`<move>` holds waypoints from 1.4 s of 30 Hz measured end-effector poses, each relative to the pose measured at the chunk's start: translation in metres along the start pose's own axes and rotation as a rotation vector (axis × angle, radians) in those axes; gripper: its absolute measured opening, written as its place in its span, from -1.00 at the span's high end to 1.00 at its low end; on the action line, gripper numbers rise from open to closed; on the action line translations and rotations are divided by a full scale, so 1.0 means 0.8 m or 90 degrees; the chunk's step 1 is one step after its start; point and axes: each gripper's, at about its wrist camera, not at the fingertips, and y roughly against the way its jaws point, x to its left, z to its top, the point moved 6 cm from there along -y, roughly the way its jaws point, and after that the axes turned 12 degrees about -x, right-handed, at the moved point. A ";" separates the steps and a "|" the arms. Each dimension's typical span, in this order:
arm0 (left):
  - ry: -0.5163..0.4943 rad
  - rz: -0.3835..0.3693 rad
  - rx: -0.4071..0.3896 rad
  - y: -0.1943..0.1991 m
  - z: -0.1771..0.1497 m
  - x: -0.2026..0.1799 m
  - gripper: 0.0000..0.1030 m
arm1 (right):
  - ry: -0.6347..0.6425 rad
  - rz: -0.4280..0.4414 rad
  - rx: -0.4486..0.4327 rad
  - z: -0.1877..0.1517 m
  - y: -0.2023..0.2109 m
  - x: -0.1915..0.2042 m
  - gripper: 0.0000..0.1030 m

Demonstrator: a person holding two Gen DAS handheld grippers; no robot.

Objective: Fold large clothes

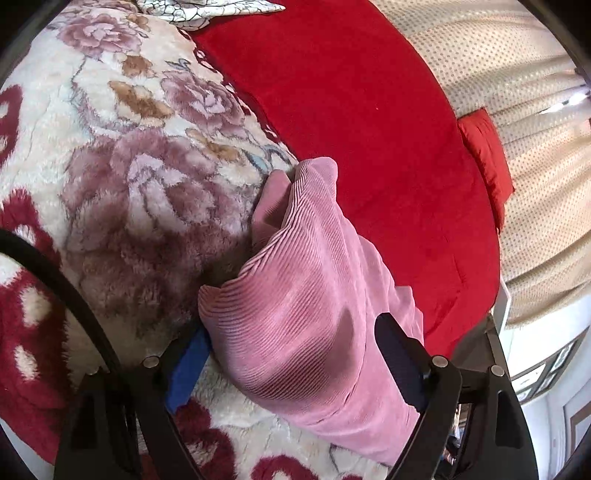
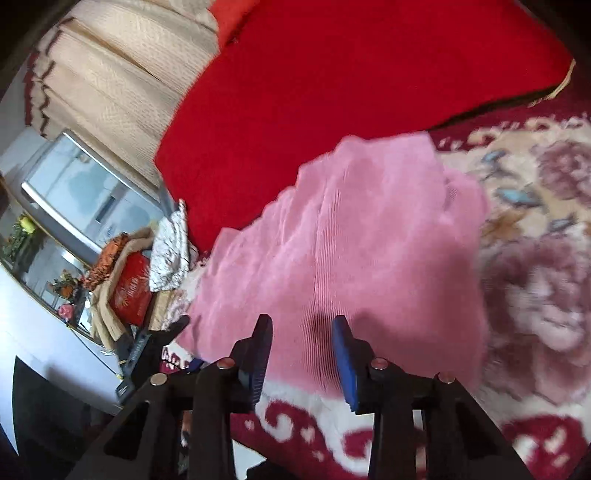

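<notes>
A plush floral blanket (image 1: 129, 177), cream with mauve roses and dark red borders, covers the near part of the bed, and a plain red bedspread (image 1: 351, 110) lies beyond it toward the far edge. The task's thing, a pink ribbed garment (image 1: 303, 295), lies bunched across the line where blanket and bedspread meet, partly on each.

In the left wrist view, the left hand-held gripper (image 1: 295, 354) has its jaws spread wide, one on each side of the garment's near fold. The blue pad of the left finger (image 1: 188, 369) sits just beside the cloth's left edge, partly tucked under it; the dark finger on the right lies against the cloth's other side. The cloth bulges between them, and no pinch shows. A patterned white cloth (image 1: 207, 9) rests at the far left corner of the bed, and a beige dotted curtain (image 1: 517, 110) hangs past the far edge.

In the right wrist view, blurred by motion, the right hand-held gripper (image 2: 301, 354) stands over the garment's near edge with its jaws partly open, a clear gap between the pads, with the cloth behind that gap and nothing pinched. To the left, off the bed, stand a window (image 2: 85, 192) and a heap of bags and foil (image 2: 140, 277).
</notes>
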 end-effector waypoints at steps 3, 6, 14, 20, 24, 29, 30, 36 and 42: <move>0.024 0.000 0.001 -0.010 0.006 0.000 -0.72 | -0.034 0.012 0.009 -0.003 -0.035 -0.007 0.32; 0.028 0.006 -0.009 -0.021 0.014 0.002 -0.05 | -0.035 -0.009 0.014 -0.008 -0.053 -0.027 0.75; -0.132 -0.017 -0.021 -0.019 0.012 -0.055 0.57 | -0.056 0.030 0.021 -0.012 -0.055 -0.044 1.00; -0.486 -0.072 -0.002 0.005 -0.054 -0.183 0.60 | -0.086 0.083 0.025 -0.012 -0.046 -0.054 1.00; -0.681 -0.095 0.096 -0.019 -0.158 -0.210 0.62 | -0.118 0.120 0.034 -0.008 -0.033 -0.062 0.98; -0.582 -0.128 0.134 -0.040 -0.163 -0.181 0.63 | -0.151 0.121 0.024 0.013 -0.006 -0.080 0.77; -0.559 -0.134 0.137 -0.040 -0.156 -0.178 0.63 | -0.148 0.125 0.031 0.018 -0.006 -0.077 0.69; -0.567 -0.141 0.126 -0.029 -0.160 -0.178 0.62 | -0.127 0.178 0.027 0.057 -0.030 -0.014 -0.71; -0.563 -0.155 0.121 -0.025 -0.158 -0.176 0.62 | 0.001 0.118 0.086 0.073 -0.093 0.068 -0.72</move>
